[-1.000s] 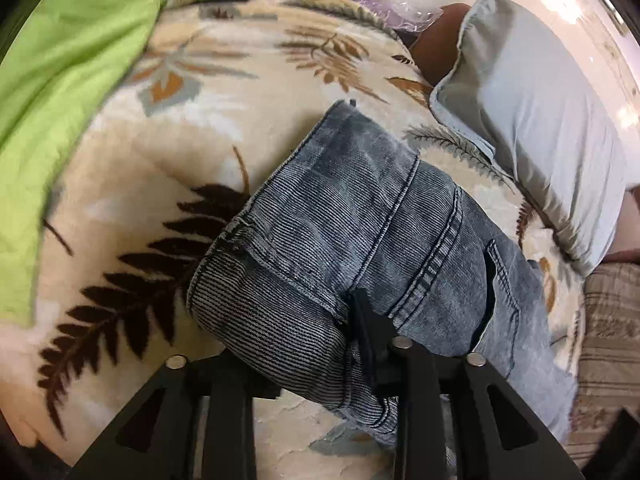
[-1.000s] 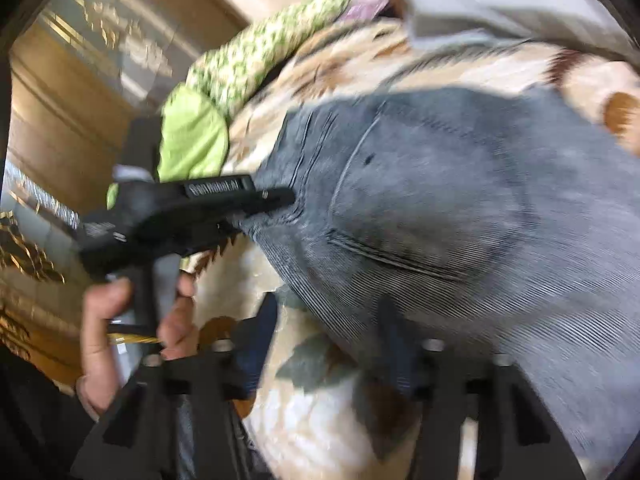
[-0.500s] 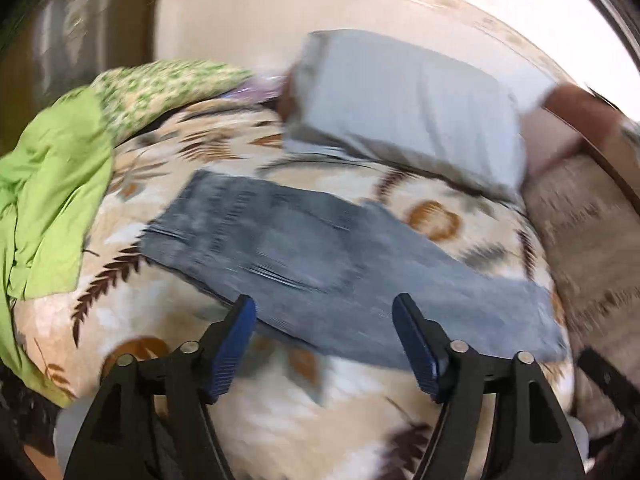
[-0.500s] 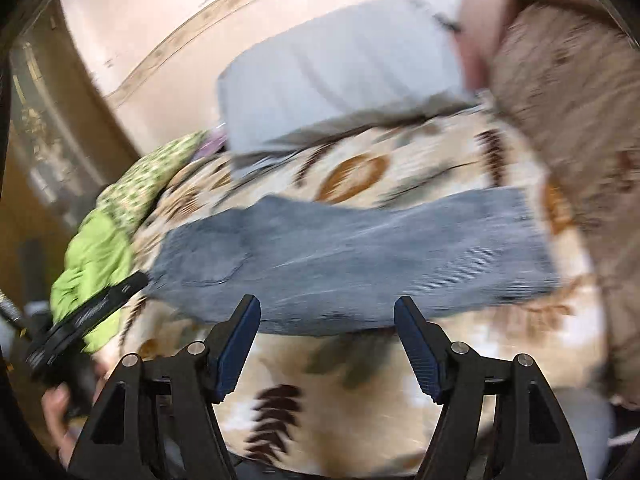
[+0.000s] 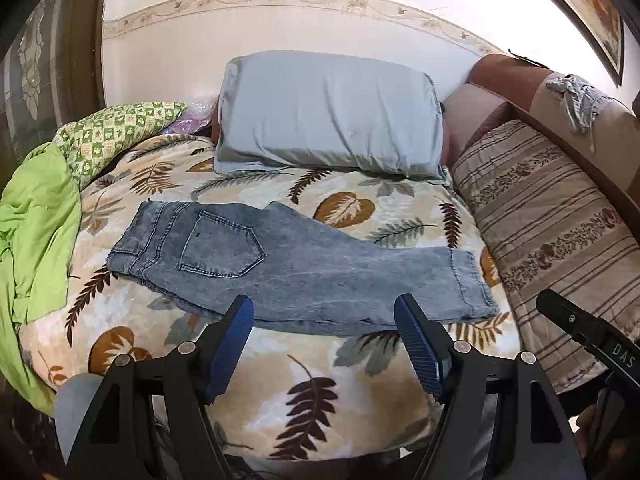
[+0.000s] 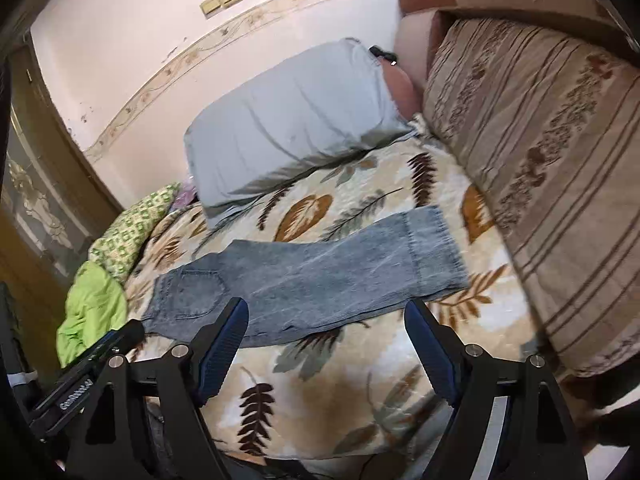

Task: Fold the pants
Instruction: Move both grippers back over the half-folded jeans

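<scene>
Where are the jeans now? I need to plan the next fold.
In both wrist views the jeans lie flat mid-bed on the leaf-print blanket, below the grey pillow, waistband toward the green cloth, hems toward the striped cushion.

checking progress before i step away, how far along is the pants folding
Done: the jeans lie flat on the leaf-print blanket, apparently folded in half lengthwise, one back pocket up. In hand: nothing; the left gripper and right gripper are open, off the cloth. Left: the crosswise folds, cuffs toward the waistband.
</scene>
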A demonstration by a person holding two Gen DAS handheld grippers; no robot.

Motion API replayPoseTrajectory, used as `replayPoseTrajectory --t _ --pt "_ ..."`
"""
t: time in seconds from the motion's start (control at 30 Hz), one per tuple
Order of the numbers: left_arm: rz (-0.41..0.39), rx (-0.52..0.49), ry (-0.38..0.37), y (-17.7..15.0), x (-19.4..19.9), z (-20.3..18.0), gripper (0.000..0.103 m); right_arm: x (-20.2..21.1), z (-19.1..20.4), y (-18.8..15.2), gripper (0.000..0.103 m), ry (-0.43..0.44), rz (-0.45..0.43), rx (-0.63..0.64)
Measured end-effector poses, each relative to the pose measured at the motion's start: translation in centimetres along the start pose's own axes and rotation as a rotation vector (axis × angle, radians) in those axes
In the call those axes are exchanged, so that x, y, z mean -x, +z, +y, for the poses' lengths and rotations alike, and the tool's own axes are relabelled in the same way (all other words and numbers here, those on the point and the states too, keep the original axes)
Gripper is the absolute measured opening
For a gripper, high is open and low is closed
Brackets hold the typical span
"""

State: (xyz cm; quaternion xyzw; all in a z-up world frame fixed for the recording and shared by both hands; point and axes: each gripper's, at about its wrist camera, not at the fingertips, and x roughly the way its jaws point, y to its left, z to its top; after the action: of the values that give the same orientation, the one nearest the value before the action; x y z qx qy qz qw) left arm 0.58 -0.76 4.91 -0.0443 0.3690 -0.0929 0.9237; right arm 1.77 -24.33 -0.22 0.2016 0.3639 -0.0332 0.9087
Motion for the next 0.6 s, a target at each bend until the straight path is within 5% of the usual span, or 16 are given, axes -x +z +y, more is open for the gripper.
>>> replayPoseTrajectory --t 0.6 --pt "0.07 -0.066 -0.018 0.7 -2.7 -1.2 0.074 0.3 -3.8 1.1 0.083 0.022 0.027 -0.048"
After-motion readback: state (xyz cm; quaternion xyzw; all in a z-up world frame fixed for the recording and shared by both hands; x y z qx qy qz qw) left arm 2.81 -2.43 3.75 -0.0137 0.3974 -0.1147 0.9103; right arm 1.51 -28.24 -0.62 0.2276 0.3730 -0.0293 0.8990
